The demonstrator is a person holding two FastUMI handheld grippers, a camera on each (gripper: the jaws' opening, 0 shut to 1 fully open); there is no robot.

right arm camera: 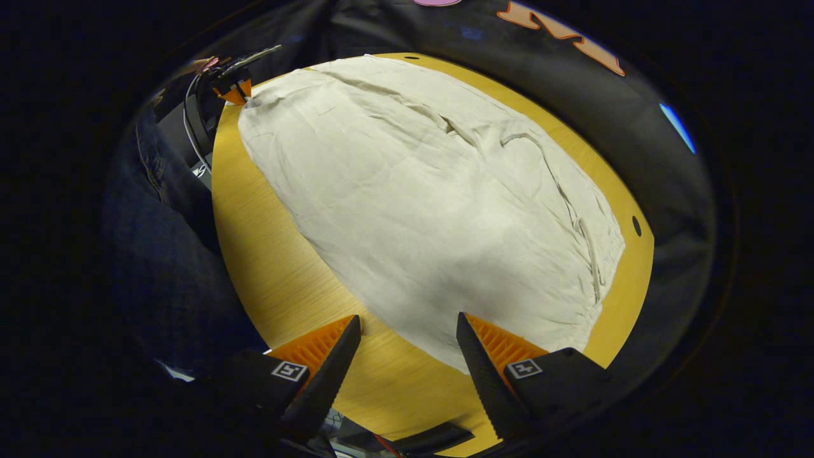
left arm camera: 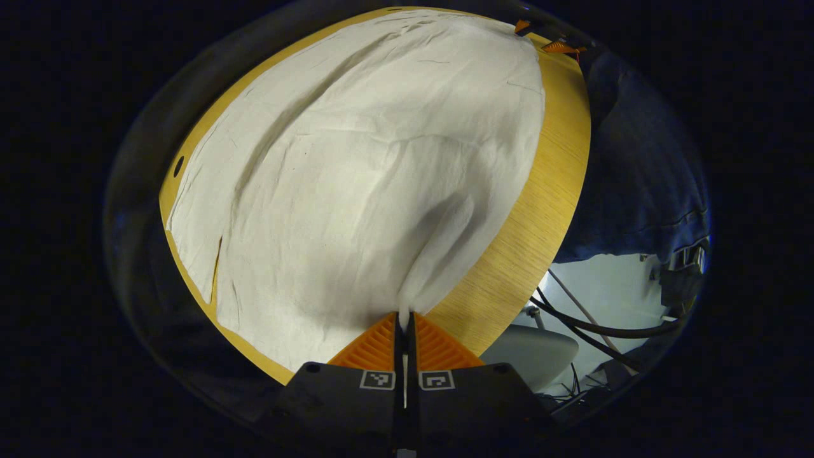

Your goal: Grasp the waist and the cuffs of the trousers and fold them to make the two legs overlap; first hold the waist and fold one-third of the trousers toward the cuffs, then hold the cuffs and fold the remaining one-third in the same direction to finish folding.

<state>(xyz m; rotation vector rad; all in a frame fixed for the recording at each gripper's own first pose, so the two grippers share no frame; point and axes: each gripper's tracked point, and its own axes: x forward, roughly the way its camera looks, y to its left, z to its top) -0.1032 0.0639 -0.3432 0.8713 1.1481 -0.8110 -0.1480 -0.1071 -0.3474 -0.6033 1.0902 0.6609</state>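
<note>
The left gripper (left arm camera: 405, 316) pinches the trousers' (left arm camera: 356, 184) near edge; the right gripper (right arm camera: 407, 331), fingers apart, hovers just before their opposite end.

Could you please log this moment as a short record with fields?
garment: trousers, spread flat, lightly creased
surface: table
left tool: shut on the trousers' edge near the table's rim
right tool: open, over the table beside the trousers' edge, holding nothing
person: leg in dark cloth beside the table
fold: none visible yet
</note>
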